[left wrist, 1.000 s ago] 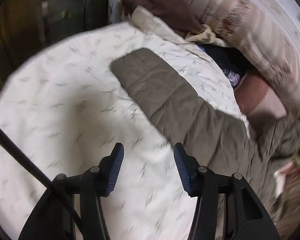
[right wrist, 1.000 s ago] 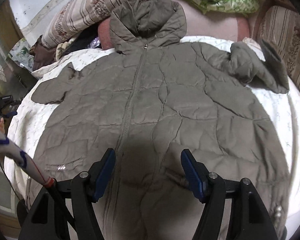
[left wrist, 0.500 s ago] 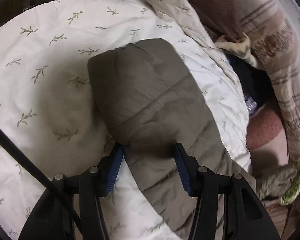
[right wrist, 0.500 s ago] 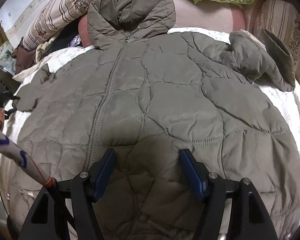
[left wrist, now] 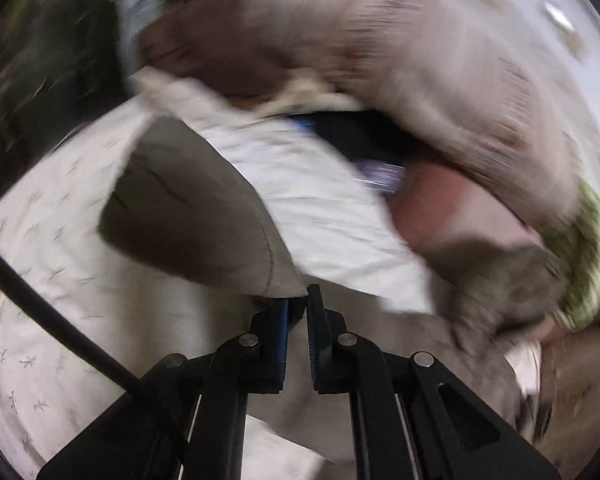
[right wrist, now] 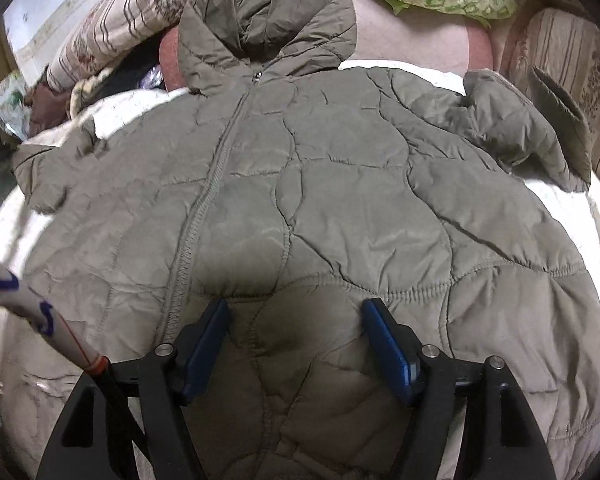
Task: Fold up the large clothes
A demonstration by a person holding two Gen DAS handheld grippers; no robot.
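Your left gripper (left wrist: 298, 300) has its jaws pressed almost together on the edge of the jacket's left sleeve (left wrist: 188, 208). The sleeve is lifted off the leaf-print sheet (left wrist: 52, 280) and runs up and leftward, away from the fingertips; this view is blurred, so the exact bite is hard to read. The olive quilted jacket (right wrist: 340, 200) lies front-up on the bed, zipper (right wrist: 204, 208) running from hem to hood (right wrist: 268, 20), with its body to the right of that pinched sleeve. So the fold probably goes rightward, across the zipper line. Your right gripper (right wrist: 296, 340) sits with jaws spread wide just above the lower front panel, holding nothing. The right sleeve (right wrist: 520, 132) lies bunched at the far right, nearer your right hand.
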